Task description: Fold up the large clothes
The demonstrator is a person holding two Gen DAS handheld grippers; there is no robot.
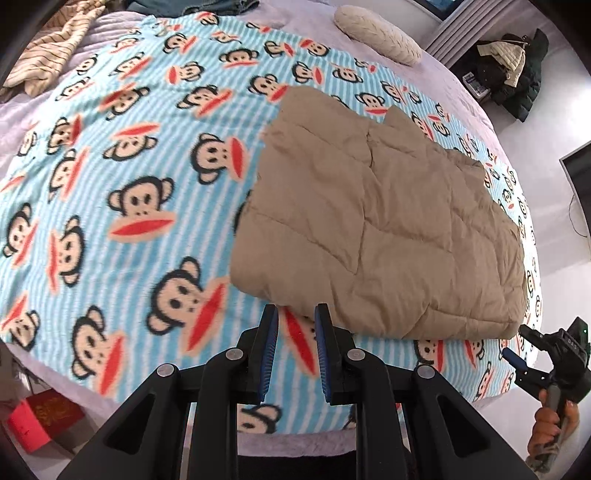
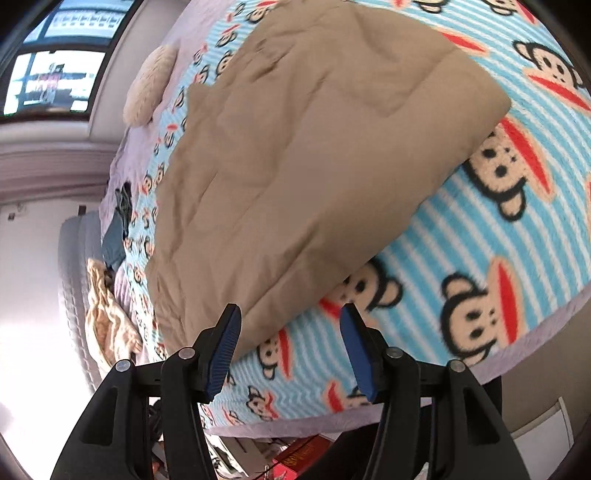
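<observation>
A tan quilted garment [image 1: 380,229], puffy and stitched into broad padded panels, lies folded into a rough rectangle on the bed. In the left wrist view it fills the area from centre toward 3 o'clock; in the right wrist view [image 2: 295,166] it spreads from centre up to 12 o'clock. Its surface is matte and softly creased, its near edge thick and rounded where the layers double over.

Beneath it is a fleecy blanket [image 1: 122,192] with pale blue and white stripes and a repeating cartoon monkey face with a red mouth. A lilac ribbed bedcover [image 1: 450,85] shows around the blanket's edges.

The left gripper [image 1: 295,347] hovers at 6 o'clock, just short of the garment's near corner, its blue ribbed pads parted by a narrow gap with nothing between them. The right gripper [image 2: 290,350] is spread wider, also empty; its left pad sits at the garment's near edge, though contact cannot be told. From the left wrist view it appears at 4 o'clock [image 1: 517,343], gripped by a hand [image 1: 550,428].

A cream knitted oval cushion [image 1: 376,33] lies at 1 o'clock, a beige striped cloth [image 1: 51,48] at 10 o'clock, dark jackets [image 1: 513,77] at 2 o'clock, and a red box [image 1: 44,417] at 8 o'clock.
</observation>
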